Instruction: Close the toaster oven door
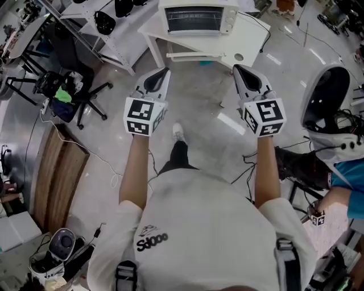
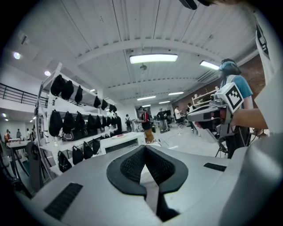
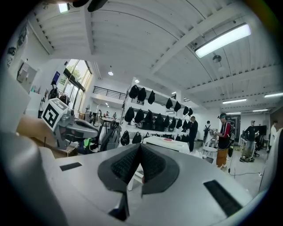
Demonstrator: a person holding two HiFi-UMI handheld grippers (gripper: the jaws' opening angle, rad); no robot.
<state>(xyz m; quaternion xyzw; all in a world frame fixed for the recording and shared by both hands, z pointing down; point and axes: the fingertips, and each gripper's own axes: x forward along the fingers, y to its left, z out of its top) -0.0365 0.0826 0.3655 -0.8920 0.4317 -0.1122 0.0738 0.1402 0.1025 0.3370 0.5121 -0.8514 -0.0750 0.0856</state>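
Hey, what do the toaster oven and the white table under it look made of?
Toaster oven: probably painted metal, smooth white casing, with a dark glass-like window. Table: matte white flat top, perhaps laminate or painted board; the look leaves it open.

Operator: white short-sleeved T-shirt [image 1: 210, 227], small black print [image 1: 152, 238] on the chest. Two dark straps [image 1: 126, 275] with grey buckles run over the lower shirt, one per side. Black trousers [image 1: 179, 156], white shoe [image 1: 178, 132].

Left gripper [image 1: 165, 73] and right gripper [image 1: 236, 69]: smooth light-grey shells tapering to a point, black along the inner face. Left cube [image 1: 145, 116] and right cube [image 1: 265, 118]: white, with black square markers on each visible face.

Left gripper view: black pads [image 2: 132, 167] with fine ribbed texture inside a matte black collar. Black rectangular inlays [image 2: 64, 201] are set flush in the grey shell.
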